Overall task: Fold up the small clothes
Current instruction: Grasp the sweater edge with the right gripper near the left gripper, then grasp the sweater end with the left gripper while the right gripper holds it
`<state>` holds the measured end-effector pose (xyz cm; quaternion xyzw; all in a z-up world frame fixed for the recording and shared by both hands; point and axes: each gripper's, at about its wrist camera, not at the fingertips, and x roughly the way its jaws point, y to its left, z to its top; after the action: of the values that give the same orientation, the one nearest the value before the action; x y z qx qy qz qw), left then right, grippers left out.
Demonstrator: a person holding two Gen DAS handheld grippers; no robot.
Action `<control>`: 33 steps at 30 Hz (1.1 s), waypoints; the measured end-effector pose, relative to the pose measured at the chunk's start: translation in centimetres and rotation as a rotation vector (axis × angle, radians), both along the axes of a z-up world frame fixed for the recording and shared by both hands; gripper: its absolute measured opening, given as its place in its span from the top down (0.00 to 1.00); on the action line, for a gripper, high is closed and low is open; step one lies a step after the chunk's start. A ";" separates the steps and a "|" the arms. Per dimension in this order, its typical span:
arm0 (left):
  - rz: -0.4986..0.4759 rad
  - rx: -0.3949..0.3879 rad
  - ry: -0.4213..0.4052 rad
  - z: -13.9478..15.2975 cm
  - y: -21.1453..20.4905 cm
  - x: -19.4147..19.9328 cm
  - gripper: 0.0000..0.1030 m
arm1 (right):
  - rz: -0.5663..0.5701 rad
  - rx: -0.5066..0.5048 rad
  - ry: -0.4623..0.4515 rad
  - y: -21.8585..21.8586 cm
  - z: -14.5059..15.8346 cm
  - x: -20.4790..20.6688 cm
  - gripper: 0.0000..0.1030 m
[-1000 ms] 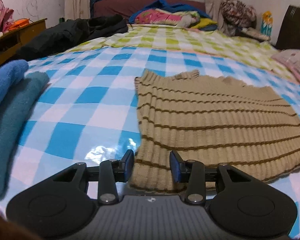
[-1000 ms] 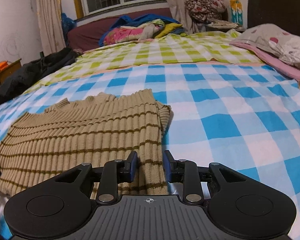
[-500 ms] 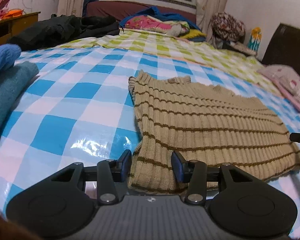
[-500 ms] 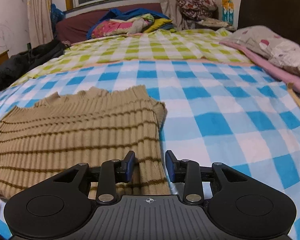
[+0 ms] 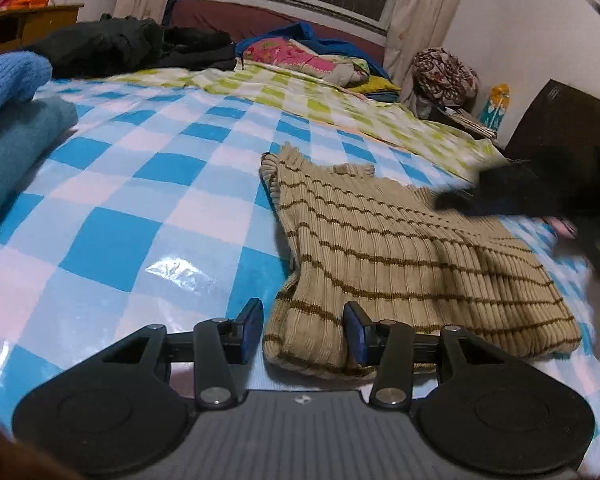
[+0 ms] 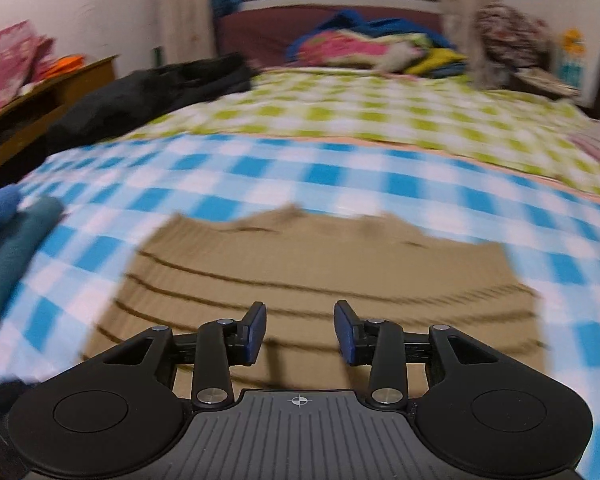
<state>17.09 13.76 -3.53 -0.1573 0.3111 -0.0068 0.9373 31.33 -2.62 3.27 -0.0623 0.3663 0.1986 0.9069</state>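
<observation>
fingers (image 5: 247,330) of the left gripper (image 5: 303,330) stand apart astride the striped sweater (image 5: 400,256) corner; right gripper (image 6: 300,332) fingers, just opening, empty above it; later folds remain

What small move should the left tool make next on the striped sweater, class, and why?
Probably close the left tool on the near corner of the tan striped sweater. That hem corner bulges up between its open fingers, ungripped. The right tool, jaws just opening with nothing between them, hangs above the sweater's middle, so the left corner seems the next grip for the fold.
</observation>
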 end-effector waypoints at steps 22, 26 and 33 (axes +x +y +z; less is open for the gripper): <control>-0.018 -0.079 -0.019 -0.3 1.0 -0.6 0.51 | 0.128 -0.220 0.091 16.0 -4.8 6.0 0.53; 0.002 -0.079 -0.038 -0.3 0.8 -1.2 0.51 | 0.128 -0.225 0.085 15.7 -4.6 6.2 0.67; 0.018 -0.041 -0.075 -0.4 0.4 -1.6 0.25 | 0.134 -0.152 0.099 13.8 -2.7 6.3 0.86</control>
<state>15.49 14.15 -3.92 -0.1788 0.2739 -0.0108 0.9449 37.61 11.14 0.55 -0.1456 0.4198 0.2333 0.8649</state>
